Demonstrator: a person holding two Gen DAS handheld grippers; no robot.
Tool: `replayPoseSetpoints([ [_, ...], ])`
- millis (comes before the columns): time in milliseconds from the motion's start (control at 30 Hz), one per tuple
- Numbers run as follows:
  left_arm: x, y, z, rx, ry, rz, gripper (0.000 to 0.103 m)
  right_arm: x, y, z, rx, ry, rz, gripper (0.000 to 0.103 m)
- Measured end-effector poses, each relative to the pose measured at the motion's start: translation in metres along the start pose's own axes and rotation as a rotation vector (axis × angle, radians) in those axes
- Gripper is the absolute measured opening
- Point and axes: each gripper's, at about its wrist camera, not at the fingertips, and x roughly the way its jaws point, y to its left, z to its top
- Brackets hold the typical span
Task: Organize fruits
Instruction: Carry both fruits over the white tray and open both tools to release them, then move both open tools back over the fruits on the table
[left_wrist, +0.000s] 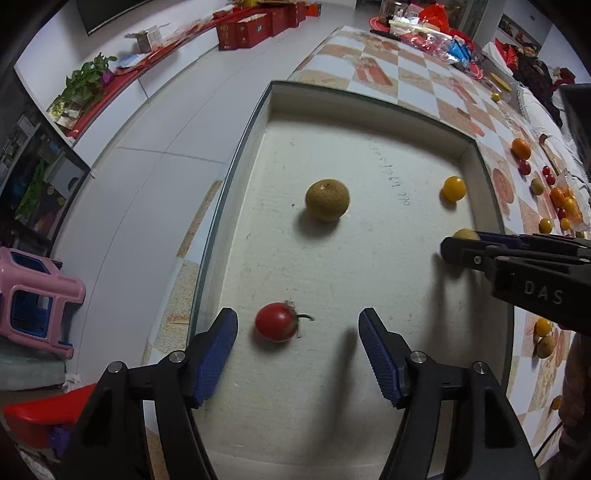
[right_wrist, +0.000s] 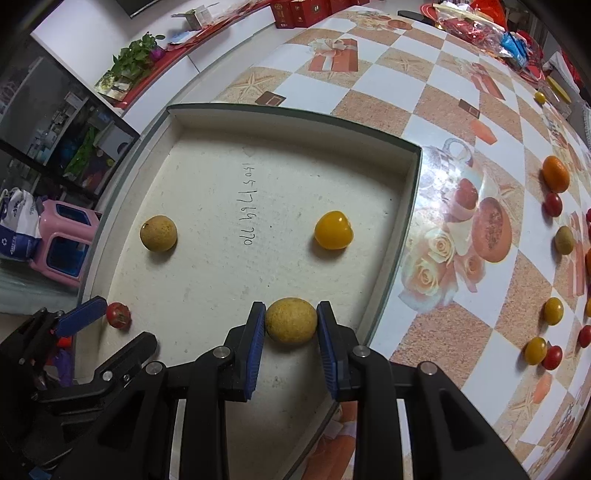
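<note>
My right gripper (right_wrist: 290, 325) pinches a tan longan (right_wrist: 290, 320) between its blue pads (right_wrist: 255, 343), both pads touching the fruit's sides, low over the white tray (right_wrist: 412, 173) near its right wall. The fruit is nearly round, so it has no long axis to mind; what matters is the bare tray floor directly beneath it, at 6 o'clock from the yellow tomato (right_wrist: 333, 229). I judge that spot open enough to set it down.

My left gripper (left_wrist: 297, 334) hangs spread and empty, and the red cherry tomato (left_wrist: 276, 322) lies on the tray floor between its fingers, nearer the left pad, stem pointing to 3 o'clock. A second longan (left_wrist: 327, 199) sits at 12 o'clock from it.

More fruit waits on the checked tablecloth (right_wrist: 369, 88) at 3 o'clock of the tray, nearer my right hand. I cannot tell whether the held longan touches the floor: its underside is hidden, and in the left view the right gripper covers most of it.
</note>
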Motion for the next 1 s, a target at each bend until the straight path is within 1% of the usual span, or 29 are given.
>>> replayPoseSetpoints([
  [33, 0.000, -0.001, 0.000, 0.010, 0.000, 0.009, 0.070, 0.000, 0.001, 0.000, -0.003, 0.000, 0.003, 0.034],
  [100, 0.003, -0.002, 0.000, 0.015, 0.015, 0.015, 0.070, 0.001, 0.003, 0.001, -0.009, 0.000, 0.014, 0.044],
  [133, 0.004, -0.002, 0.000, 0.012, 0.021, 0.013, 0.070, 0.001, 0.005, 0.002, -0.013, 0.001, 0.019, 0.048],
  [200, 0.005, -0.002, 0.000, 0.011, 0.022, 0.014, 0.070, 0.003, 0.010, 0.004, -0.025, 0.006, 0.042, 0.064],
  [233, 0.005, -0.002, 0.000, 0.014, 0.019, 0.014, 0.070, 0.003, 0.013, 0.004, -0.027, 0.007, 0.053, 0.068],
  [267, 0.004, -0.003, 0.000, 0.020, 0.016, 0.014, 0.070, 0.002, 0.015, 0.005, -0.028, 0.001, 0.064, 0.076],
  [300, 0.003, -0.003, 0.000, 0.027, 0.013, 0.014, 0.070, -0.002, 0.017, 0.005, -0.029, -0.015, 0.070, 0.082],
  [433, 0.000, -0.006, 0.001, 0.052, 0.007, 0.015, 0.070, -0.016, 0.018, 0.006, -0.008, -0.059, 0.053, 0.086],
  [533, -0.002, -0.011, 0.002, 0.069, 0.004, -0.004, 0.070, -0.030, 0.008, 0.005, 0.023, -0.094, 0.048, 0.087],
  [600, -0.005, -0.017, 0.005, 0.078, -0.003, -0.025, 0.070, -0.038, -0.002, 0.001, 0.047, -0.107, 0.025, 0.094],
  [633, -0.007, -0.020, 0.007, 0.082, -0.009, -0.034, 0.070, -0.041, -0.007, -0.001, 0.058, -0.114, 0.017, 0.095],
  [733, -0.011, -0.035, 0.014, 0.106, -0.016, -0.055, 0.070, -0.056, -0.031, -0.012, 0.114, -0.140, 0.005, 0.095],
  [800, -0.014, -0.045, 0.018, 0.127, -0.018, -0.056, 0.070, -0.065, -0.052, -0.024, 0.164, -0.152, -0.024, 0.095],
  [933, -0.020, -0.067, 0.020, 0.183, -0.026, -0.067, 0.070, -0.078, -0.090, -0.050, 0.260, -0.149, -0.067, 0.095],
  [1000, -0.024, -0.084, 0.020, 0.226, -0.027, -0.077, 0.070, -0.082, -0.109, -0.067, 0.304, -0.141, -0.091, 0.095],
])
